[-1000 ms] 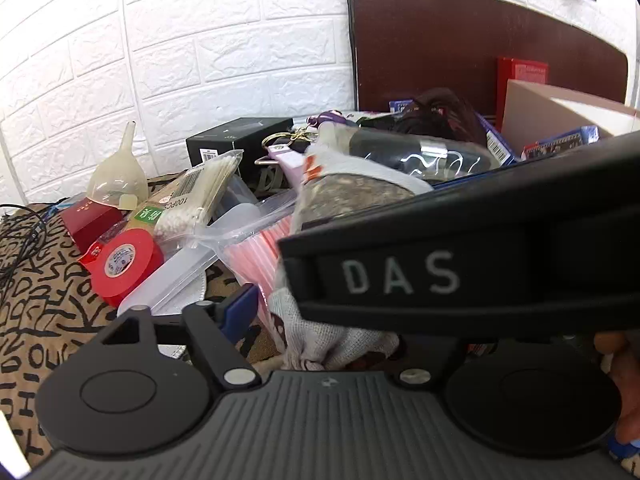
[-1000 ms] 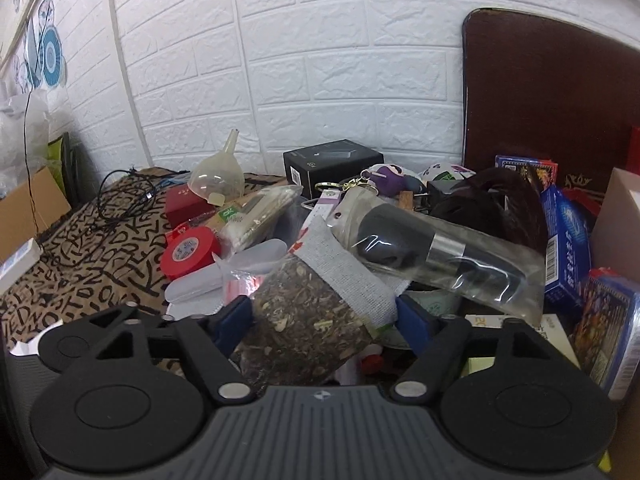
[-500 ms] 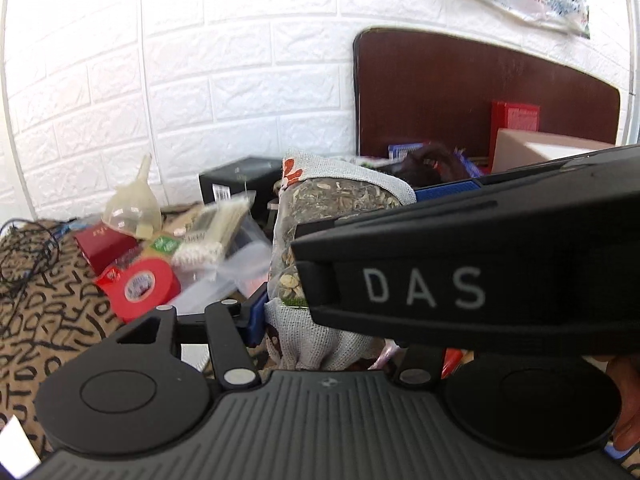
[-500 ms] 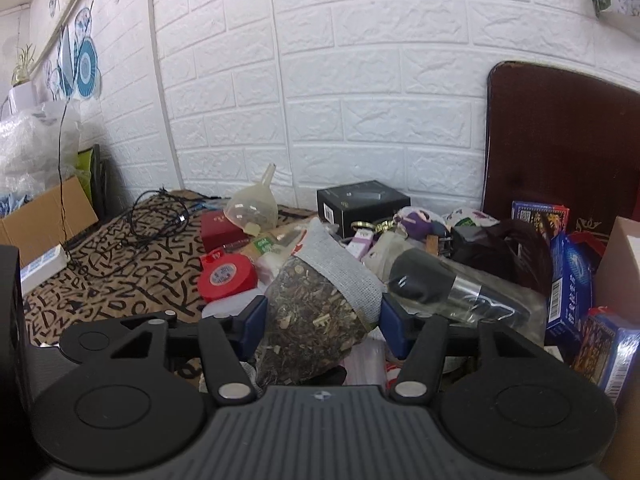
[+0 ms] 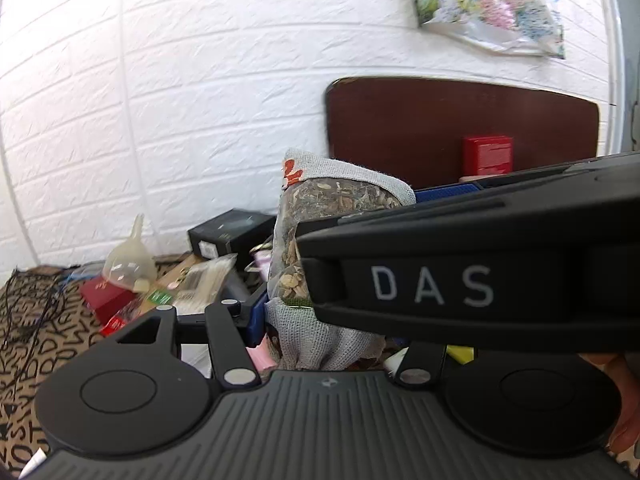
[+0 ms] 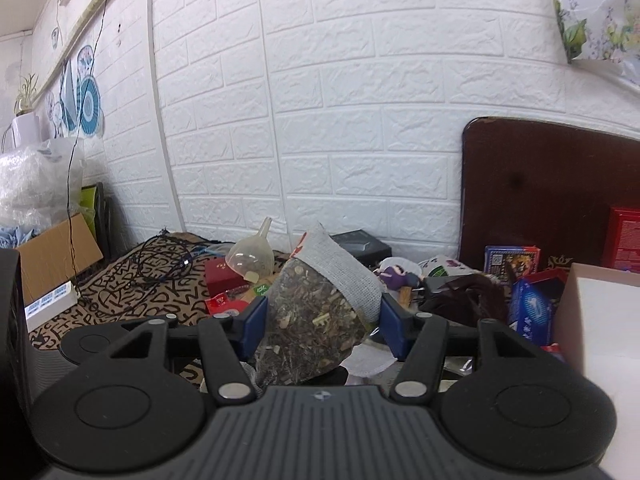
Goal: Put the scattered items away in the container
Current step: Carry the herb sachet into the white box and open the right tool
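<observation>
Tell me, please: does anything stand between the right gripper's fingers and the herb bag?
Nothing visible does. The right gripper already has the herb bag between its blue fingers, and both press on the bag's sides.

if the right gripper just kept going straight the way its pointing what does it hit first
Nothing before its own load: the right gripper is shut on the herb pouch. Beyond that, probably the black box at the brick wall, though depth is unclear.

Legible text, both wrist views

We read "DAS" in pale capitals on the black plastic gripper body (image 5: pixel 472 264) crossing the left view; the brown cloth with black scrawled letters (image 6: pixel 132 292) gives no word we can make out.
</observation>
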`<action>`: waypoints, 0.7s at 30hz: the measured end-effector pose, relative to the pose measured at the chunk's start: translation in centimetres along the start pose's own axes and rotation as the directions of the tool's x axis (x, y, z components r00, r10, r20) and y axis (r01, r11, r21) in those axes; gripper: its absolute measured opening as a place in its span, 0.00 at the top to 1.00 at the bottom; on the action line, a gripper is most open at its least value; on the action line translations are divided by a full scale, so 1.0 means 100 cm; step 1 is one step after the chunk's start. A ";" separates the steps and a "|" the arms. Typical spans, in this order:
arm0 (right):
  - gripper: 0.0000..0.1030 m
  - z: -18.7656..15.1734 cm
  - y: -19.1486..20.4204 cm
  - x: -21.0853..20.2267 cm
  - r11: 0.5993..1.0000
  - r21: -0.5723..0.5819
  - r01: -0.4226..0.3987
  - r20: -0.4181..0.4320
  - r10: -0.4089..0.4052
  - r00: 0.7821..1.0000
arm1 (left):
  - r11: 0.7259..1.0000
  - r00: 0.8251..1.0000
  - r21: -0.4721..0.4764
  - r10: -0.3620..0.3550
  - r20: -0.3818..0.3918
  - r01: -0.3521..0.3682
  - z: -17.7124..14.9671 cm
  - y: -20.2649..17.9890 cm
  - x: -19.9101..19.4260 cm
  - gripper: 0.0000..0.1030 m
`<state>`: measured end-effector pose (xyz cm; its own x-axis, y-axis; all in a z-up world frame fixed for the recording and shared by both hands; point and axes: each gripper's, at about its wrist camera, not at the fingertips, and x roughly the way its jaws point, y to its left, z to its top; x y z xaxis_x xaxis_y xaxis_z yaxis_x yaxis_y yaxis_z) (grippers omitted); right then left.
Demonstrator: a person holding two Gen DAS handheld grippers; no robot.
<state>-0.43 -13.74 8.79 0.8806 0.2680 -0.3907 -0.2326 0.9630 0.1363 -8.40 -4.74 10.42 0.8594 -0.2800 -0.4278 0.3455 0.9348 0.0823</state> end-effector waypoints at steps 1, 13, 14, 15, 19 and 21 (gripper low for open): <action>0.45 0.001 -0.003 -0.005 1.000 0.004 0.006 0.007 -0.006 1.000 | 1.000 1.000 0.007 -0.006 0.005 0.006 -0.007 -0.004 -0.002 0.45; 0.45 -0.005 -0.070 -0.074 0.986 0.082 0.145 0.071 -0.151 0.986 | 0.984 0.987 0.093 -0.156 0.026 0.153 0.015 -0.084 -0.010 0.45; 0.45 -0.007 -0.078 -0.081 0.983 0.091 0.161 0.074 -0.168 0.983 | 0.981 0.985 0.102 -0.170 0.025 0.167 0.017 -0.094 -0.006 0.45; 0.45 -0.009 -0.085 -0.087 0.979 0.100 0.177 0.076 -0.185 0.980 | 0.976 0.982 0.114 -0.187 0.023 0.184 0.022 -0.108 0.007 0.45; 0.45 -0.020 -0.116 -0.109 0.961 0.143 0.238 0.076 -0.250 0.965 | 0.959 0.970 0.151 -0.242 0.008 0.238 0.024 -0.139 0.033 0.45; 0.45 -0.026 -0.129 -0.119 0.951 0.162 0.264 0.073 -0.279 0.958 | 0.951 0.964 0.166 -0.265 -0.004 0.262 0.021 -0.158 0.045 0.45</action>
<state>-8.96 -29.27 9.28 0.9382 -0.0137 -0.3458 0.0784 0.9817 0.1737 -9.17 -21.24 9.04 0.7356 -0.5165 -0.4383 0.6160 0.7792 0.1157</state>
